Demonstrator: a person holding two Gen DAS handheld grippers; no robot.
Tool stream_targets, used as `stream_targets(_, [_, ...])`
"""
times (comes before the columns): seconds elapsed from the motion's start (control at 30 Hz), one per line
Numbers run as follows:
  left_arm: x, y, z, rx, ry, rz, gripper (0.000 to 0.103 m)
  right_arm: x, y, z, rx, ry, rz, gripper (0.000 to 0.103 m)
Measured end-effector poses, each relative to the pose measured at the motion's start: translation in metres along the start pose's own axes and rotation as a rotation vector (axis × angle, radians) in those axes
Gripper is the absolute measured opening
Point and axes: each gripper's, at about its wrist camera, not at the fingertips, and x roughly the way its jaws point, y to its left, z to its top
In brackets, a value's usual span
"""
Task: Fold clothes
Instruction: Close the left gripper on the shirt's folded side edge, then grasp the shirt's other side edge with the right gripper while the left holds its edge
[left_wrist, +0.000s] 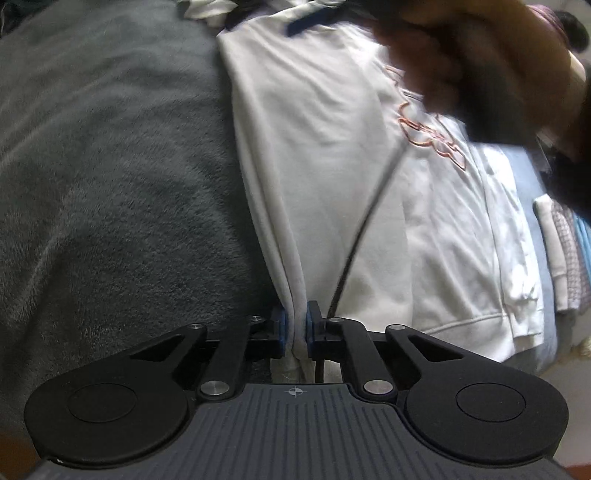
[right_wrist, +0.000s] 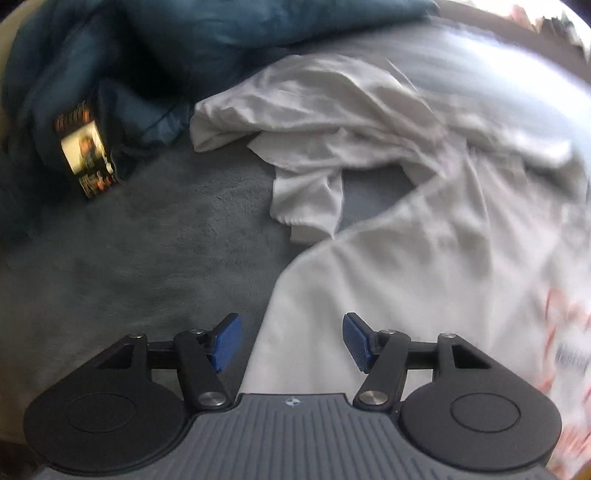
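Observation:
A white hoodie (left_wrist: 332, 166) with an orange outlined print lies on a grey fleece blanket (left_wrist: 110, 166). My left gripper (left_wrist: 295, 326) is shut on a fold of the hoodie's left edge, cloth pinched between its blue pads. A dark drawstring runs down the hoodie toward that gripper. In the right wrist view the same white hoodie (right_wrist: 406, 277) spreads to the right, blurred. My right gripper (right_wrist: 291, 341) stands open above the hoodie's edge, with nothing pressed between its pads. A blurred hand (left_wrist: 480, 66) with the other tool crosses the upper right of the left wrist view.
A crumpled white garment (right_wrist: 314, 122) lies beyond the hoodie. A dark teal garment (right_wrist: 129, 66) with a printed label is heaped at the back left. Folded clothes (left_wrist: 565, 254) are stacked at the right edge. Grey blanket (right_wrist: 129, 258) spreads to the left.

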Motion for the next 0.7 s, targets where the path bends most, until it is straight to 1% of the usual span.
stream_targets(0.1, [-0.003, -0.006, -0.003, 0.046, -0.026, 0.0, 0.008, 0.019, 0.024, 0.009, -0.107, -0.014, -0.072, 0.064])
stream_targets(0.23, [-0.008, -0.009, -0.006, 0.082, -0.055, -0.023, 0.008, 0.051, 0.039, 0.014, -0.189, 0.003, -0.163, 0.062])
stream_targets(0.3, [-0.009, -0.009, -0.006, 0.087, -0.063, -0.041, 0.008, 0.066, 0.04, 0.013, -0.201, 0.031, -0.195, 0.058])
stream_targets(0.37, [-0.008, -0.009, -0.005, 0.102, -0.064, -0.052, 0.008, 0.069, 0.033, 0.013, -0.161, 0.031, -0.2, 0.057])
stream_targets(0.4, [-0.008, -0.01, -0.005, 0.103, -0.062, -0.06, 0.008, 0.071, 0.029, 0.013, -0.142, 0.031, -0.202, 0.052])
stream_targets(0.47, [-0.007, -0.011, -0.005, 0.106, -0.059, -0.076, 0.008, 0.069, 0.021, 0.013, -0.104, 0.025, -0.222, 0.036])
stream_targets(0.53, [-0.008, -0.012, -0.003, 0.122, -0.059, -0.086, 0.008, 0.066, 0.012, 0.013, -0.056, 0.018, -0.235, 0.018])
stream_targets(0.6, [-0.012, -0.015, -0.004, 0.143, -0.061, -0.094, 0.008, 0.06, 0.003, 0.013, -0.007, 0.005, -0.223, 0.011])
stream_targets(0.7, [-0.016, -0.02, -0.002, 0.163, -0.071, -0.115, 0.007, 0.044, -0.007, 0.011, 0.023, -0.041, -0.215, 0.01])
